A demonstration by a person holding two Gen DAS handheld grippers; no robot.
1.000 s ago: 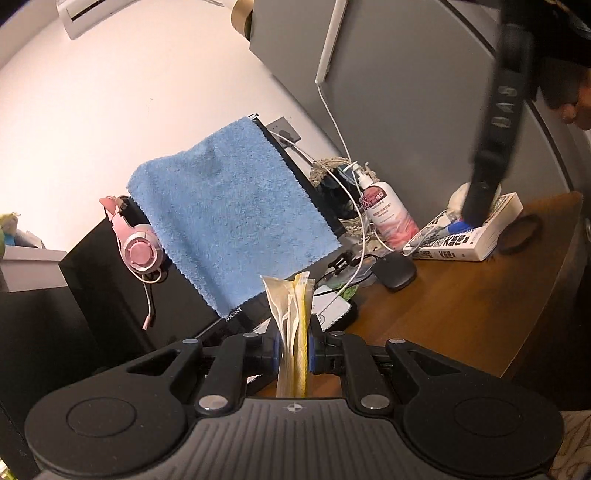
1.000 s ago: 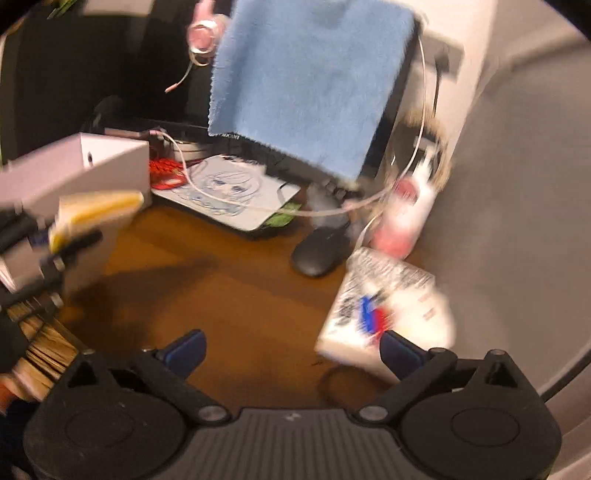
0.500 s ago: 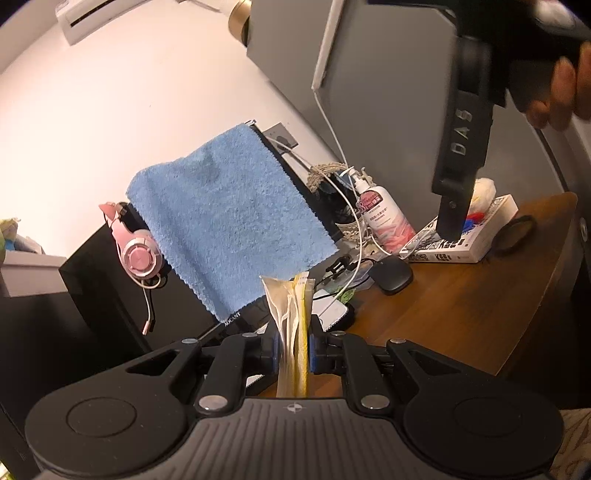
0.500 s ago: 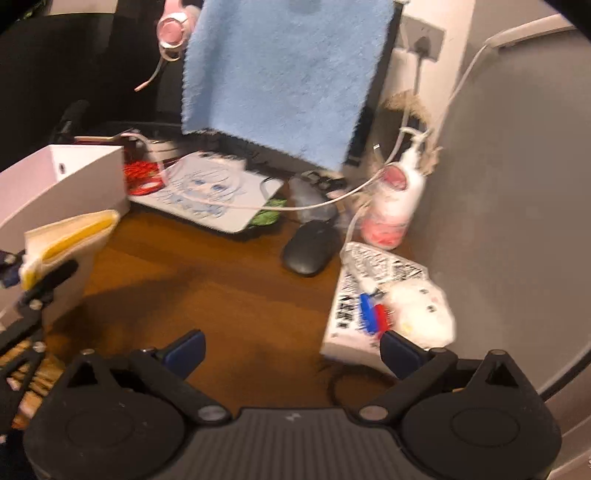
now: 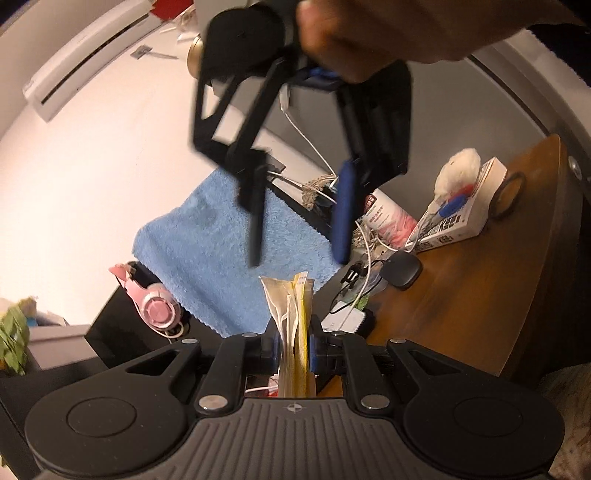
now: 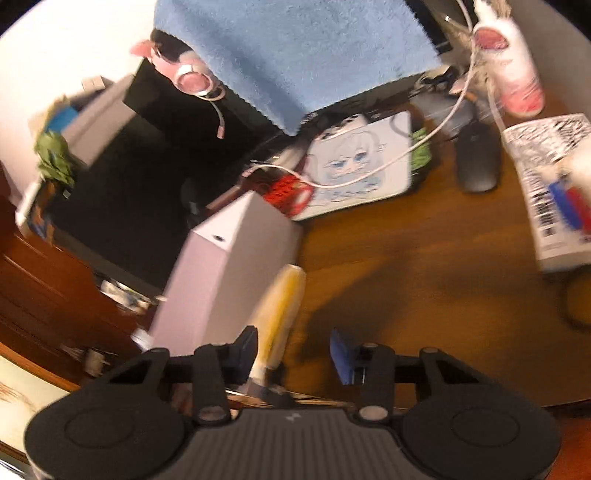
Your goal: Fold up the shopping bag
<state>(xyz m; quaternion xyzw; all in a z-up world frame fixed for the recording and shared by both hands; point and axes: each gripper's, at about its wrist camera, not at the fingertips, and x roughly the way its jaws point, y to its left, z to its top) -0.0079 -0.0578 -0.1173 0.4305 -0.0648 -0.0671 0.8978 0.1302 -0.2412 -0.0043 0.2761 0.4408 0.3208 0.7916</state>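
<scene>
The folded shopping bag [image 5: 289, 306], a cream and yellow bundle, stands upright in my left gripper [image 5: 293, 349], which is shut on its lower part. A hand [image 5: 369, 33] holds my right gripper [image 5: 299, 254] above it, fingers pointing down towards the bag's top. In the right wrist view the bag [image 6: 280, 310] appears as a blurred yellow roll between the blue pads of my right gripper [image 6: 293, 354]. It lies closer to the left pad. The right jaws are open, with a gap on the bag's right side.
A wooden desk [image 5: 461, 295] holds a black mouse [image 5: 400, 271], a book [image 5: 461, 218], a pink-labelled bottle [image 5: 388, 218] and white cables. A blue towel [image 5: 221, 251] hangs over a monitor, with pink headphones [image 5: 159, 310] beside it. A white box [image 6: 229, 266] stands left of the bag.
My right gripper has swung from the right side of the desk to above the bag, and its jaws have narrowed around the bag's top. The left gripper keeps its hold.
</scene>
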